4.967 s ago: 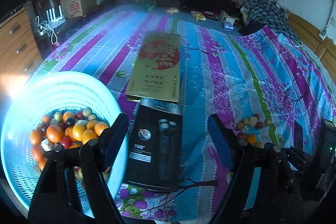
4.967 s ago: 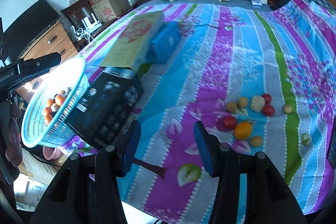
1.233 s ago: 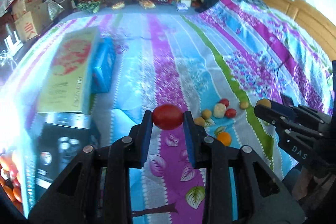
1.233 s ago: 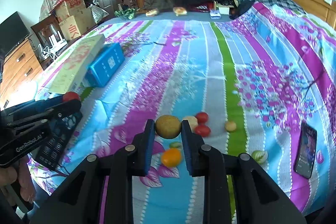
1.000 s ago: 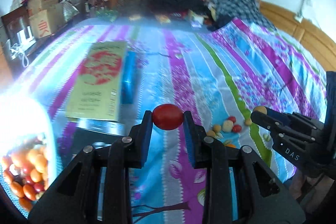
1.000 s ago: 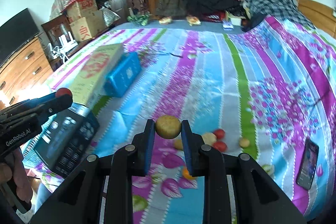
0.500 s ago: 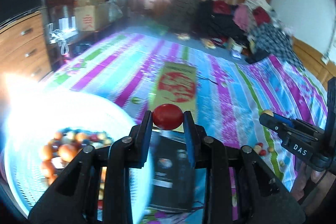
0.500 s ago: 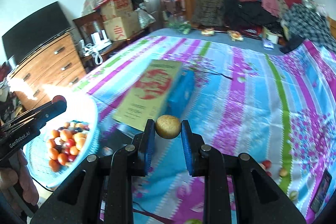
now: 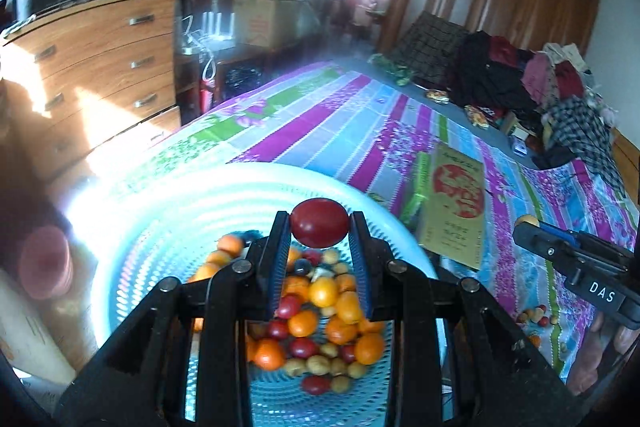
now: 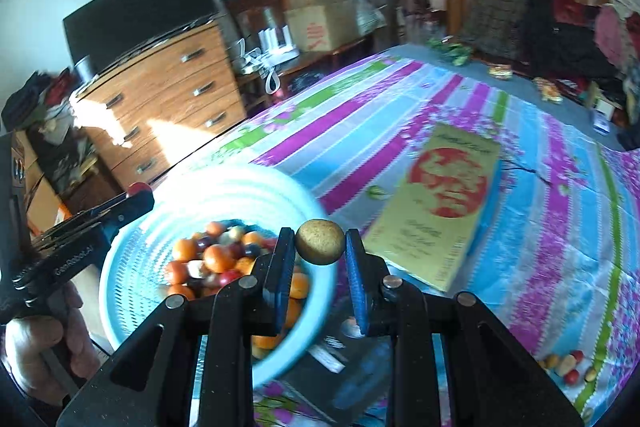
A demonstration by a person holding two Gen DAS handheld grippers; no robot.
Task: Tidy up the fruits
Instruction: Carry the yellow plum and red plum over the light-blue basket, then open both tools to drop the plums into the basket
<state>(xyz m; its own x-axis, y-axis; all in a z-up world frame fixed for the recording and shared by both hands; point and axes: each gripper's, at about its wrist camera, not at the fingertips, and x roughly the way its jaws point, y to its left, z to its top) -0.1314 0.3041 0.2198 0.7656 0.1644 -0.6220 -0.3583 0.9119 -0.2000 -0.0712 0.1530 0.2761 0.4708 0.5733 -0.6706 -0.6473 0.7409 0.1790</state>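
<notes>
Pale blue perforated plastic basket [image 9: 168, 211] holds heaped orange, red and yellow small fruits [image 9: 320, 315]. Left gripper [image 9: 319, 227] clamps dark red round fruit [image 9: 319, 228] above it; right gripper [image 10: 320, 242] clamps tan speckled round fruit [image 10: 320, 241].

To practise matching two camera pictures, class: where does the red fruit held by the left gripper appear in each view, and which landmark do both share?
Left wrist view: the red fruit sits centre frame, clamped in the left gripper, above the blue basket.
Right wrist view: it shows small at far left, at that gripper's tip.
Shared landmark: the yellow box on the bed.
</notes>
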